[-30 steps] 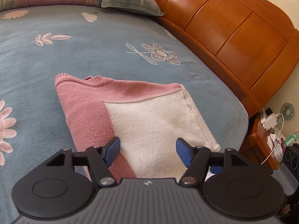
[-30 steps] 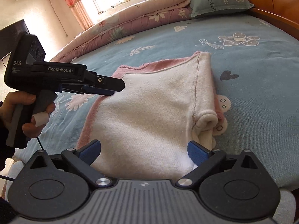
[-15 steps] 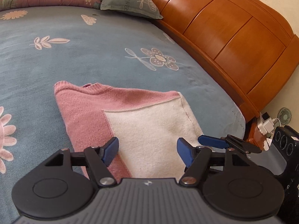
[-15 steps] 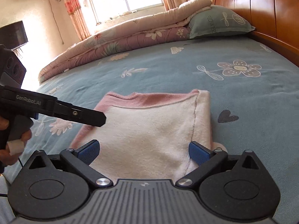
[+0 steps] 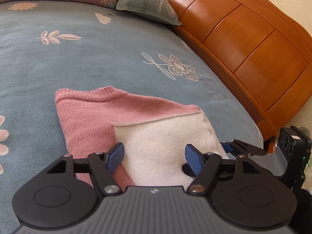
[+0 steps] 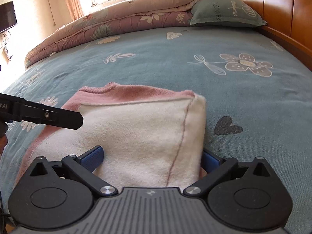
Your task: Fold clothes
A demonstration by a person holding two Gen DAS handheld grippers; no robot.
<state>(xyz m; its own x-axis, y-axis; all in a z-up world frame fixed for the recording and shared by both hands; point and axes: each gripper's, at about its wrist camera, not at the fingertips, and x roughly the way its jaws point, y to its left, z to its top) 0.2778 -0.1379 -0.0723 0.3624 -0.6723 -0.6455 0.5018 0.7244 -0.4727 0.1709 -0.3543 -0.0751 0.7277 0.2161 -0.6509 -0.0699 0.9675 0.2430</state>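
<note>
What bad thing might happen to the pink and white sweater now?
The folded sweater lies near the bed's edge, by the right gripper, so a nudge might slide it off. Both grippers are open; the left gripper could catch only the white top layer and undo the fold. They are also close together and might bump.

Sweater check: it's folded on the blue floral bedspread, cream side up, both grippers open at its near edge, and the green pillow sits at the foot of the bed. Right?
Not quite. The green pillow lies against the wooden headboard, as the right wrist view shows. The rest holds: sweater folded on the bedspread, left gripper and right gripper open.
</note>
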